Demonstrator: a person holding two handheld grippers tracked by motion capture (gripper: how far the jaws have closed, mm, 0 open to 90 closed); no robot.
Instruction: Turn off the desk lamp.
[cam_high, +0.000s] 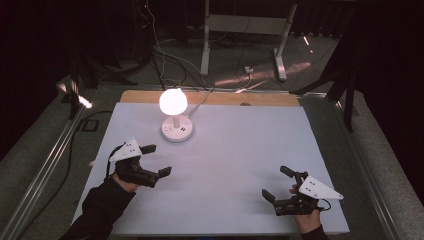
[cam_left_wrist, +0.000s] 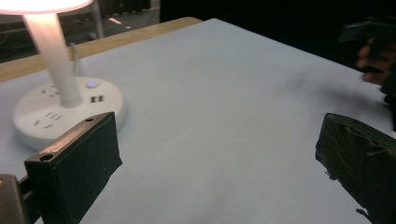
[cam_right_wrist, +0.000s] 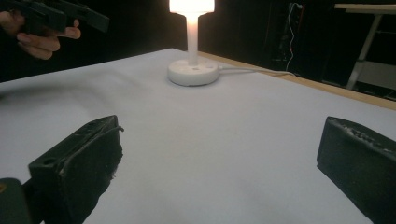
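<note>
While the lamp (cam_high: 174, 116) glows, left gripper (cam_high: 154, 160) beside it and right gripper (cam_high: 276, 183) well apart hold jaws apart, empty; nothing begun.

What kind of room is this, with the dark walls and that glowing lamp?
Probably a lab or recording studio: a white-topped table under dark curtains, loose cables on the floor, and a lit lamp on a base with power sockets.

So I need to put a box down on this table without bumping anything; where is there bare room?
The widest free patch is the white sheet between the left gripper and right gripper, running to the far right edge. The only crowded spot is far left, around the lit lamp and its cable.
</note>
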